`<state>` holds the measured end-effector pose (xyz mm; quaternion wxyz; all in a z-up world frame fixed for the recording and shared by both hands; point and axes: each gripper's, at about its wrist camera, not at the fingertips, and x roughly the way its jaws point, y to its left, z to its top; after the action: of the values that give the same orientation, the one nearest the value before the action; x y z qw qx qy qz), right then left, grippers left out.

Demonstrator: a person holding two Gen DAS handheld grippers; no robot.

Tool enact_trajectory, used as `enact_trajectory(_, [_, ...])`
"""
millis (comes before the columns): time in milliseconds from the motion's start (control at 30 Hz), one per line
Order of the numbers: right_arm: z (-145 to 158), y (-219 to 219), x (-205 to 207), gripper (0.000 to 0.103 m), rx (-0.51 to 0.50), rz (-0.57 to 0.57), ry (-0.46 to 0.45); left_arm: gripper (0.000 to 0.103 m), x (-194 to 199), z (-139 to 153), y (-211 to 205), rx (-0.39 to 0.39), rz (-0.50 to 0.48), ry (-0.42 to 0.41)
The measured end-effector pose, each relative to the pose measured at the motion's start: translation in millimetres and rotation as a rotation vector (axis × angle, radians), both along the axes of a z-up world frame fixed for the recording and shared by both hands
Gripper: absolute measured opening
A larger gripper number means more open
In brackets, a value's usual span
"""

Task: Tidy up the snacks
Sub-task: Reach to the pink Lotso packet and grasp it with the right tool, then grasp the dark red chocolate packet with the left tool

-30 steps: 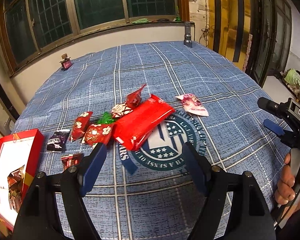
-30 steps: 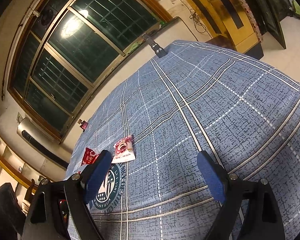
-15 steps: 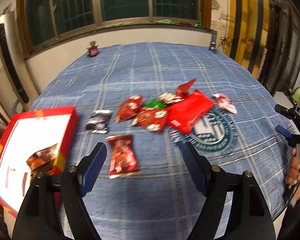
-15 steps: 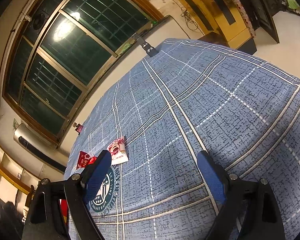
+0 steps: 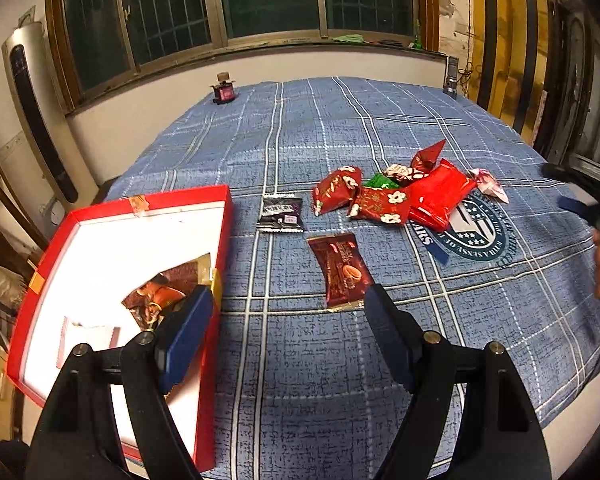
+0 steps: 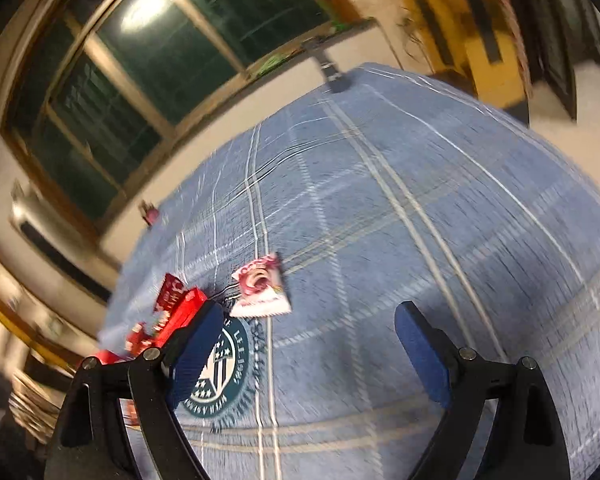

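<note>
In the left wrist view a red open box (image 5: 220, 240) with a white inside sits at the left and holds a brown snack pack (image 5: 168, 292). A dark red cookie pack (image 5: 342, 272) lies just ahead of my open, empty left gripper (image 5: 286, 320). A black pack (image 5: 280, 214), several red packs (image 5: 380, 198), a big red bag (image 5: 440, 194) and a pink pack (image 5: 488, 184) lie beyond. My right gripper (image 6: 308, 340) is open and empty above the cloth, near the pink pack (image 6: 262, 286). It shows blurred at the left view's right edge (image 5: 588, 208).
The round table has a blue plaid cloth (image 5: 340, 128) with a round emblem (image 5: 480, 232). A small dark red jar (image 5: 224, 90) and a grey cylinder (image 5: 451, 76) stand at the far edge. A standing air conditioner (image 5: 36, 120) and windows are behind.
My left gripper has pulled back and swung left, so the red box and cookie pack now fill the near view. My right gripper has swung left toward the snacks; its view is blurred.
</note>
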<state>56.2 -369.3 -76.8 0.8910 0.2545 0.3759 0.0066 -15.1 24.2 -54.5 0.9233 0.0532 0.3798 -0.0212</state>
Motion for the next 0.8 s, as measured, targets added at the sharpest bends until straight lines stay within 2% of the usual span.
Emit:
enact_trajectory(167, [-10,37,45,0.087,-0.065,0.045,0.052,0.078,-2,1,0,-0.018,-0.027,0.010])
enact_trajectory(233, [-17,49,59,0.079,-0.109,0.040,0.075,0.078,-3,2,1,-0.018,-0.028,0.014])
enact_trajectory(367, [-34,58,80,0.074,-0.114,0.031,0.137,0.078,-4,3,3,-0.015,-0.023,0.016])
enact_trajectory(400, [-34,59,80,0.073,-0.135,0.023,0.123,0.078,-4,3,3,-0.013,-0.020,0.016])
enact_trajectory(467, [-36,65,85,0.071,-0.198,0.033,0.138,0.078,-2,3,2,-0.013,-0.018,0.020])
enact_trajectory(567, [-36,83,88,0.065,-0.354,0.080,0.166,0.078,2,1,-2,-0.018,-0.017,0.035])
enact_trajectory(633, [-37,89,85,0.049,-0.442,0.093,0.164,0.078,4,0,-5,-0.013,-0.020,0.041])
enact_trajectory(733, [-34,77,81,0.040,-0.386,0.085,0.149,0.078,7,-1,-10,0.005,-0.016,0.044])
enact_trajectory(800, [-33,67,76,0.040,-0.333,0.078,0.154,0.078,9,-1,-12,0.006,-0.018,0.046])
